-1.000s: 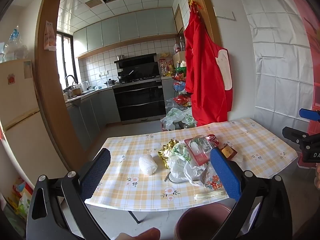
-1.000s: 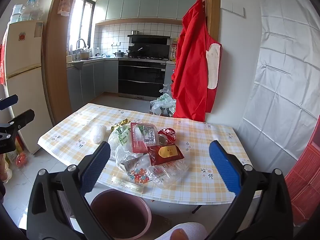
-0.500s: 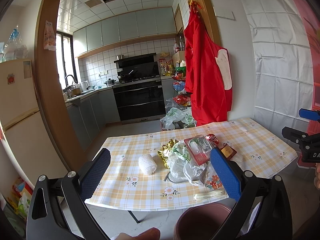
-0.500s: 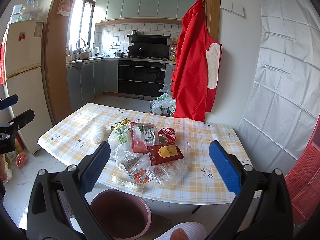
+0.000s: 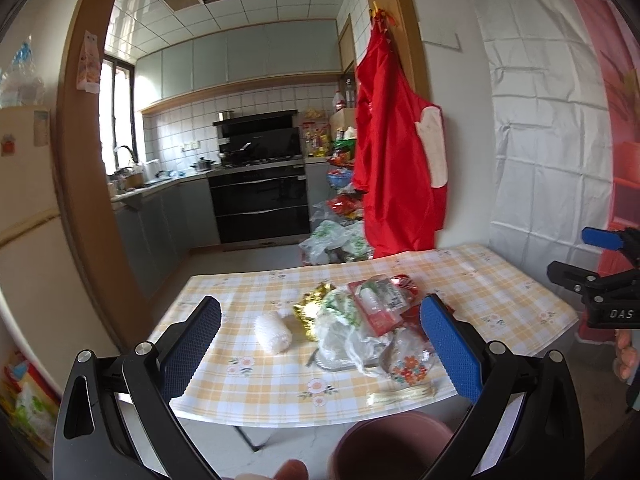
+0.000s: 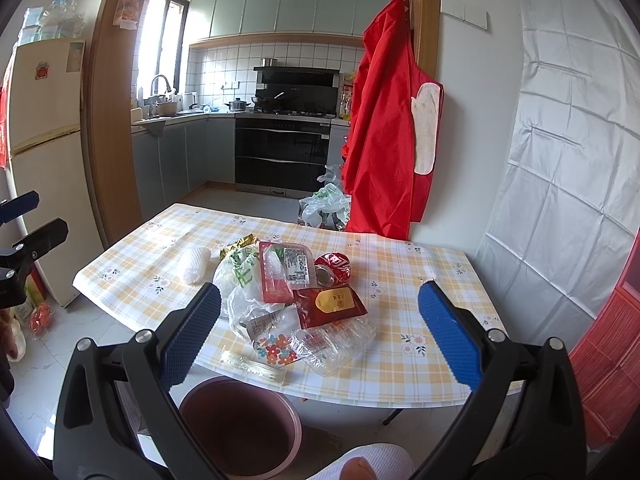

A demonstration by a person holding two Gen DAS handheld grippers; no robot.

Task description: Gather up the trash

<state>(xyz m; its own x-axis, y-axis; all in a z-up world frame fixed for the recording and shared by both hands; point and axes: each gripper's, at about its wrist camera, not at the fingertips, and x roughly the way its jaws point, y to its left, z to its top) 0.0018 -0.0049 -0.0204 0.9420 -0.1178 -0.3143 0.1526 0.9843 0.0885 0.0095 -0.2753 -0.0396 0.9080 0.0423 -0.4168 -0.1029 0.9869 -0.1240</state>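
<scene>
Trash lies heaped on the yellow-and-white checked tabletop (image 6: 404, 280), ahead of both pairs of fingers and between them in each wrist view. In the right wrist view the heap holds a crumpled white plastic bag with green print (image 6: 244, 280), a red plastic tray with a printed label (image 6: 286, 270) lying on it, a crushed red drink can (image 6: 334, 268) just beside the tray, a dark red pouch with a gold label (image 6: 330, 304) nearer the fingers, a clear crinkled plastic container (image 6: 336, 340) and a flower-printed wrapper (image 6: 274, 350) at the near edge, and a long clear wrapper strip (image 6: 250, 364) hanging close to the rim. A white foam-net sleeve (image 6: 194, 264) sits apart, beyond the left fingertip, with a crumpled gold foil wrapper (image 5: 310, 310) between it and the bag.

A round brownish-pink plastic bin (image 6: 240, 424) stands on the floor below the near table edge, under the heap and between the right gripper's fingers.

The right gripper (image 6: 318, 338) hovers short of the tabletop with its blue-padded fingers spread wide, holding nothing. The left gripper (image 5: 320, 346) hangs likewise, fingers wide and empty.

Behind the tabletop a red apron (image 6: 390, 136) hangs on the wall.
</scene>
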